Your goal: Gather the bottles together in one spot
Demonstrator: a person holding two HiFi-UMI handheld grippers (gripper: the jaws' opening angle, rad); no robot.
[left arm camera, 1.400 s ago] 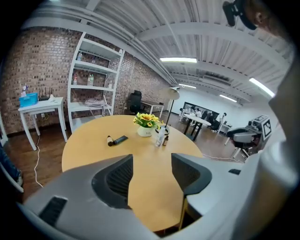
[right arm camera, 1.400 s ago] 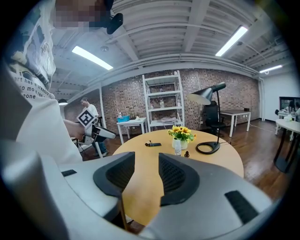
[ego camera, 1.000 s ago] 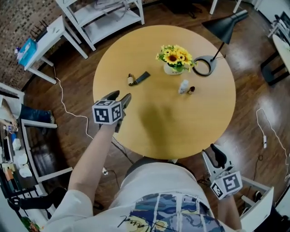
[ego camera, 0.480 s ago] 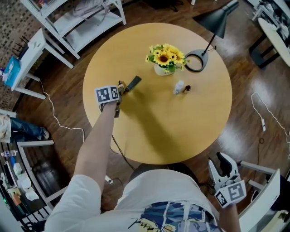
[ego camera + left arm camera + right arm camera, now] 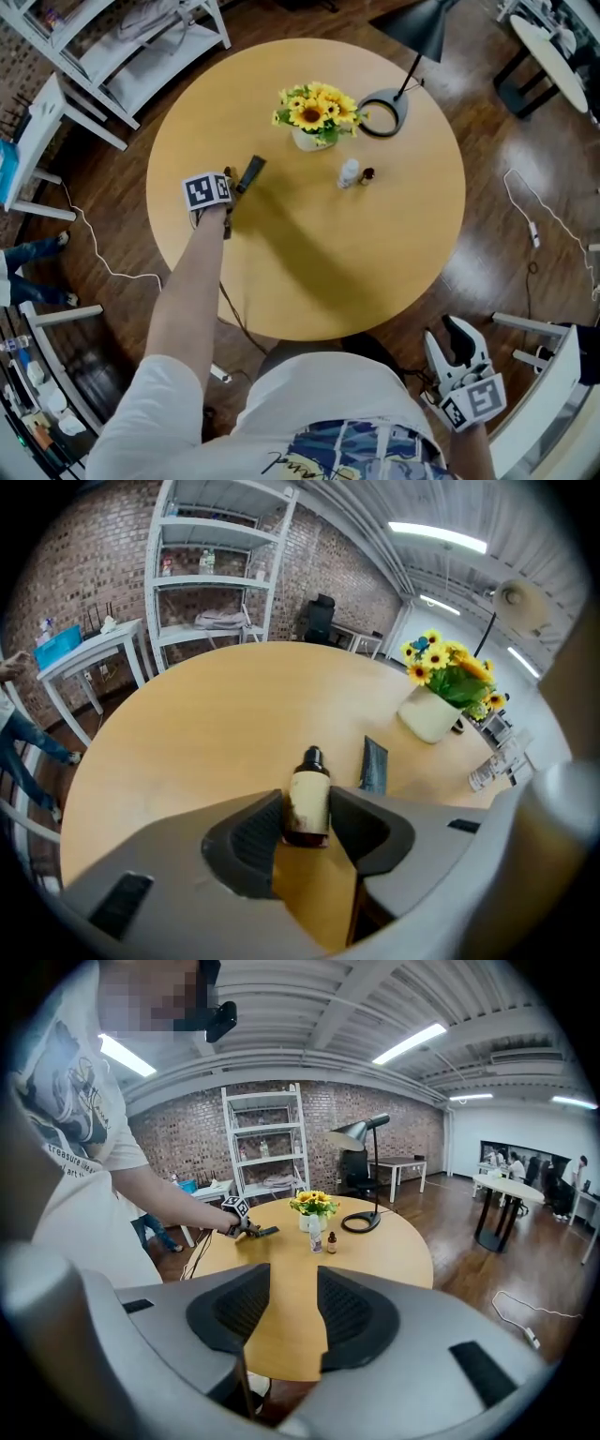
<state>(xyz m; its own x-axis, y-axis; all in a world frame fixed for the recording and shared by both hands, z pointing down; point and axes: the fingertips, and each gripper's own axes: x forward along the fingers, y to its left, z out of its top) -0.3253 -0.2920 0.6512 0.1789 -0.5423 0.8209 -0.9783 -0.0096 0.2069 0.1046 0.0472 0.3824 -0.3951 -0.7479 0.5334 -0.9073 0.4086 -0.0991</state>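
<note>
A small brown bottle (image 5: 307,803) with a cream label lies on its side on the round wooden table (image 5: 309,262), left of centre. My left gripper (image 5: 307,827) has just been closing and both pads now touch the bottle's sides. In the head view the left gripper (image 5: 228,194) hides that bottle. A white bottle (image 5: 349,172) and a second tiny brown bottle (image 5: 367,175) stand together near the table's middle, below the flowers. My right gripper (image 5: 457,342) hangs off the table's near right edge, its jaws open and empty (image 5: 292,1312).
A black flat tube (image 5: 251,173) lies just beyond the left gripper. A white vase of sunflowers (image 5: 312,136) and a black lamp's ring base (image 5: 382,111) stand at the far side. White shelving (image 5: 141,47) and a cable on the floor (image 5: 94,244) lie left.
My left gripper has dropped and gone forward to the lying brown bottle, and its jaws have narrowed around it. The right gripper has stayed beside the table.
</note>
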